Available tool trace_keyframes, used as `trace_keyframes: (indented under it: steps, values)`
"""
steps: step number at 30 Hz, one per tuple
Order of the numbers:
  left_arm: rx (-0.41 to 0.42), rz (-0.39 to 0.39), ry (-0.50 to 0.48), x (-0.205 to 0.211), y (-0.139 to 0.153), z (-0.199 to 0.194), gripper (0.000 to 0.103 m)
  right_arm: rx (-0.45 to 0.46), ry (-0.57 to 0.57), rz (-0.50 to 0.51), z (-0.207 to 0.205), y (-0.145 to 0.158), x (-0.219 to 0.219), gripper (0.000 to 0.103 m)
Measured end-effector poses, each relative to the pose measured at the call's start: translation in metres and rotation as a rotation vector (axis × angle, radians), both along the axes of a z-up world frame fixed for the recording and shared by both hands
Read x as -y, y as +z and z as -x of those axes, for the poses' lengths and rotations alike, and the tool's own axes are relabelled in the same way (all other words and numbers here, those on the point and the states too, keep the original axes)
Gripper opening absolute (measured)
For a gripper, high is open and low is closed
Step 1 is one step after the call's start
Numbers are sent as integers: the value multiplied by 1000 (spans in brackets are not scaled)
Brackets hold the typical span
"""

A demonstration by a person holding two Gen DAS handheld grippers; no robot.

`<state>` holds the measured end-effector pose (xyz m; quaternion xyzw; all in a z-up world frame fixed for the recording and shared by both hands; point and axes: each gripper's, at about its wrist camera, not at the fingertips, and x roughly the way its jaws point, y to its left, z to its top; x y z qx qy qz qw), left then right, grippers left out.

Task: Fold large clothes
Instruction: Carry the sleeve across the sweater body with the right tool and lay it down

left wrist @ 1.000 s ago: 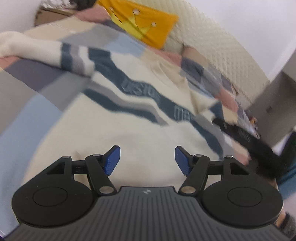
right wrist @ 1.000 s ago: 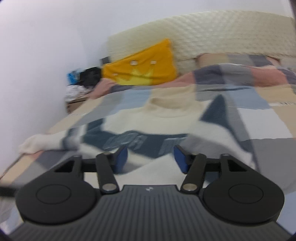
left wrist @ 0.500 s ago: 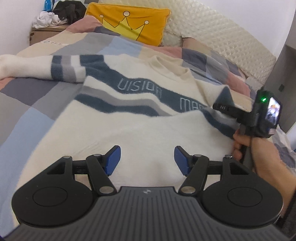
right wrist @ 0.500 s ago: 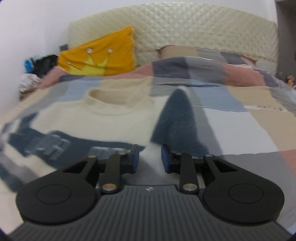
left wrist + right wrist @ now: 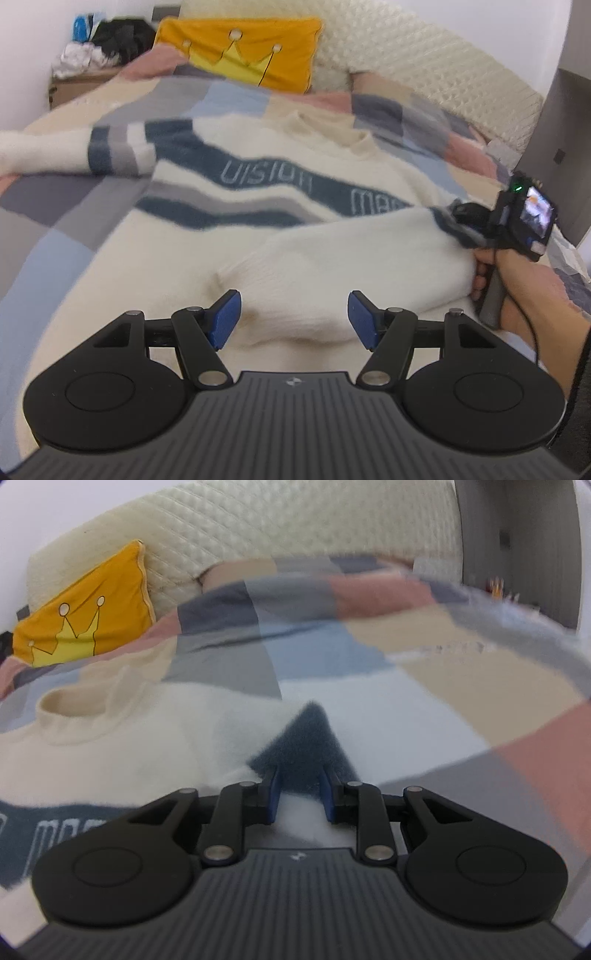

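Left wrist view takes in nearly the whole sweater (image 5: 258, 236), a cream knit with navy and grey stripes, lying front up on the patchwork bed (image 5: 55, 229). Taking the sweater's collar (image 5: 332, 129) as the landmark: far to its left, 1 sleeve (image 5: 74, 155) lies stretched straight out over the quilt, not yet folded. Below the collar, nearest me, the left tongs (image 5: 293, 317) hang wide apart over the cream hem area with nothing between their blue pads (image 5: 225, 317). To the collar's lower right, the other sleeve (image 5: 351, 254) is already drawn across the chest, its cuff ending just above those pads. At that sleeve's shoulder end the right tongs (image 5: 465, 216) are pinched on the navy fold, carried by a hand (image 5: 491, 273).

By my reckoning the folding has only started: 1 sleeve is in, 1 sleeve is left, and the body still needs doubling over.

Right wrist view, taken from the collar's right side, settles the grip: the right tongs (image 5: 300, 794) stand narrow, with a peak of navy knit (image 5: 306, 738) pressed between them. The outstretched sleeve and the left tongs don't show there, while the yellow crown cushion (image 5: 85, 620) appears in both views. Only the left view shows a cluttered nightstand (image 5: 85, 74).
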<state>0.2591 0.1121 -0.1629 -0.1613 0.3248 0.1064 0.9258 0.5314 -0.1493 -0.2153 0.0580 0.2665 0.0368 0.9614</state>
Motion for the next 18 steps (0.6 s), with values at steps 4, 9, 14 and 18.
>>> trace_keyframes:
  steps: [4,9,14,18]
  values:
    - [-81,26,7,-6,-18,-15,69,1,8,47,1,0,-8,26]
    - [-112,67,41,-14,-29,-23,65,-6,8,2,3,4,-2,27]
    - [-113,82,46,-16,-27,-22,65,-29,23,11,12,14,-5,36]
    - [-98,64,37,-14,-19,-18,65,-45,59,-64,35,28,-1,57]
